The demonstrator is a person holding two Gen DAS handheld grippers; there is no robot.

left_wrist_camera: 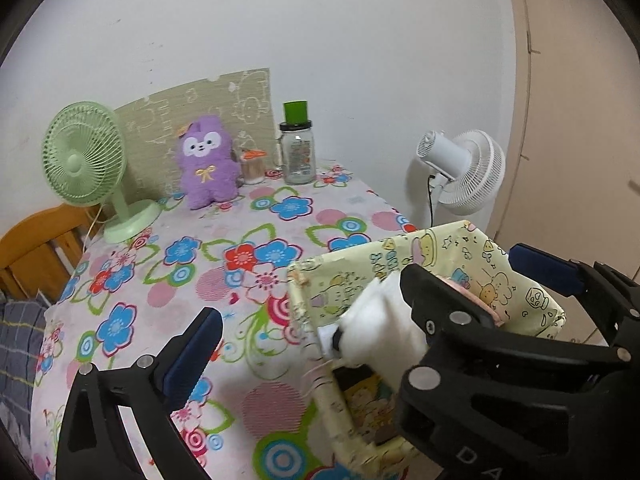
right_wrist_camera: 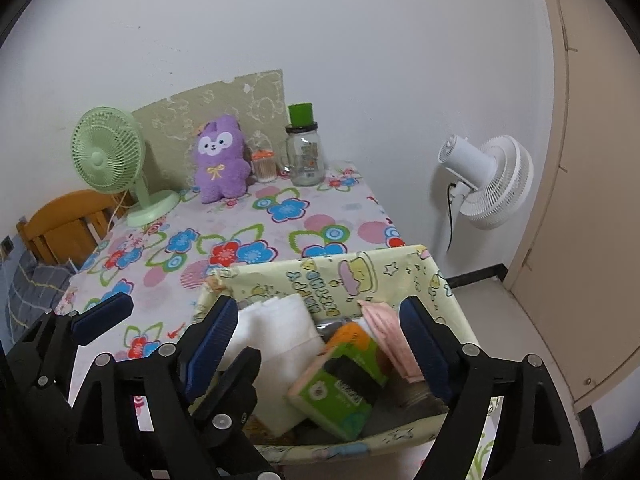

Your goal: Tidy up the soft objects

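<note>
Both grippers hang over the near corner of the table, pointing down & fwd. No earlier view, so only what shows.

Right gripper: jaws wide apart, nothing pinched. Directly below & between its 2 fingers sits the box, yellow cartoon print, open top. Inside, w/ all items loose:
- white cloth, folded, just inside the left finger, leaning on the box's left wall; can't tell if the pad touches it
- pink cloth, close by the right finger, tilted vs. the far-right wall
- green pack, tilted, mid-box, between the 2 cloths

Left gripper: jaws apart as wide as they go, holding nothing. In its own view 1 finger is over bare tablecloth to the left, the other past the box's far right rim. White cloth sits between them, behind the right gripper's black finger.

Far ahead of both tools, at the wall: purple plush upright, green fan to its left, jar w/ green lid to its right. White fan off the table, fwd-right.
</note>
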